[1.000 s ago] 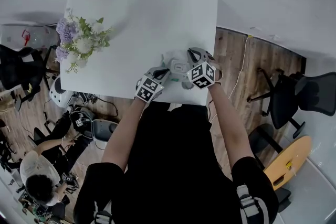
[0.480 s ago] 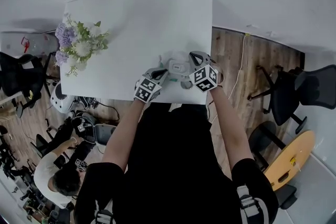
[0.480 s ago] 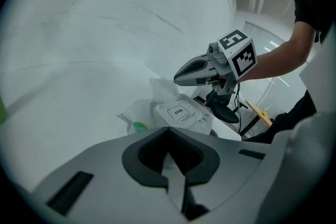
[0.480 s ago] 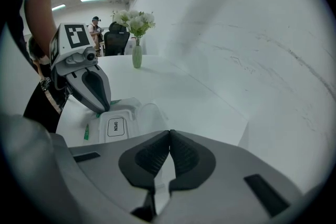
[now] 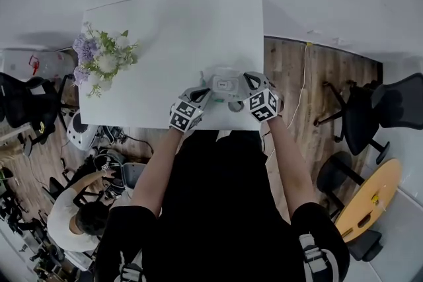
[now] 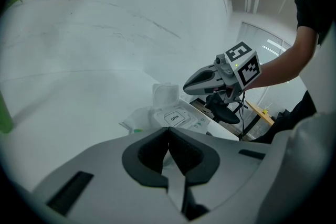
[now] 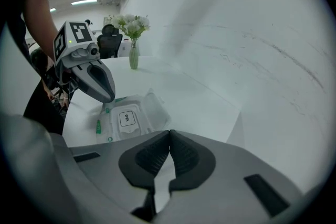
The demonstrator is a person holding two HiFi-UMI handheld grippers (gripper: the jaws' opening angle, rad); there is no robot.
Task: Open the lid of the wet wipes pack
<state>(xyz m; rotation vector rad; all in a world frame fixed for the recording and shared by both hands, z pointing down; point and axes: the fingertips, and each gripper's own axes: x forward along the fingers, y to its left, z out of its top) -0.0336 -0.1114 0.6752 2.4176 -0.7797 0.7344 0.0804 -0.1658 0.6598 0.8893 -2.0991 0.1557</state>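
My left gripper (image 5: 202, 94) and right gripper (image 5: 247, 80), fingers pressed together and empty, flank the wet wipes pack (image 5: 225, 84) at 8 and 3 o'clock; its lid (image 6: 165, 95) stands up.

The table (image 5: 172, 36) is plain white. On it, the pack (image 6: 176, 118) is white with small green marks along one edge. Its label is white with a thin dark outline and dark print, and the lid (image 6: 165, 96) is a cloudy, clear white. At the table's left edge the flowers (image 5: 99, 59) are purple and white among green leaves, in a green vase (image 7: 134, 60). The left gripper (image 6: 169, 134) and right gripper (image 7: 169, 136) are light grey with black pads (image 6: 152, 152). The left cube (image 5: 186, 114) and right cube (image 5: 263, 104) bear black-and-white square markers. Right of the table, the floor (image 5: 310, 82) is brown wood planks, the chair (image 5: 390, 119) is black, and a round top (image 5: 367, 201) is yellow-orange. The shirt (image 5: 218, 195) is black.
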